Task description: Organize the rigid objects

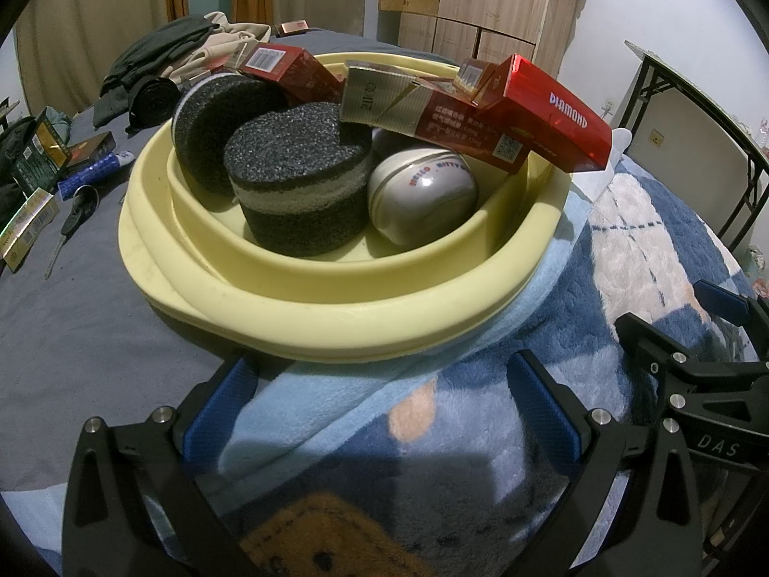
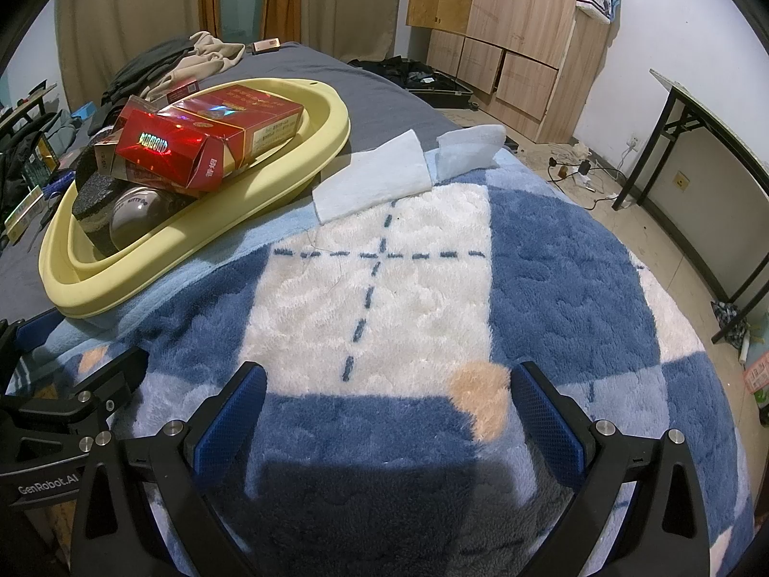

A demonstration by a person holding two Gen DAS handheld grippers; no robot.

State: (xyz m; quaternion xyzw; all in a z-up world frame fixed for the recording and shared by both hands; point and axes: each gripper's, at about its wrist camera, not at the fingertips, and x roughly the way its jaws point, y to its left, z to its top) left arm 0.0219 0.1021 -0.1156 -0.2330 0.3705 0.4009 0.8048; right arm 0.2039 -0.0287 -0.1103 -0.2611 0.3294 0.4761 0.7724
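Your left claw (image 1: 379, 413) was spread wide and empty over the blue-and-white blanket (image 2: 384, 298) on the bed, facing the yellow basin (image 1: 336, 307) at 12 o'clock. In the basin, the red carton (image 1: 543, 115) marked "DIAMOND" lay tilted on top, its long axis running from 10 toward 4 o'clock, resting on a gold-and-red carton (image 1: 432, 110). Below sat two dark foam rounds (image 1: 298, 182) and a silver tin (image 1: 423, 197) lettered "HELLO KITTY". Your right claw (image 2: 384, 413) was also spread and empty, over the blanket, with the basin at its 10 o'clock. Its neighbour's frame read "GenRobot.AI".
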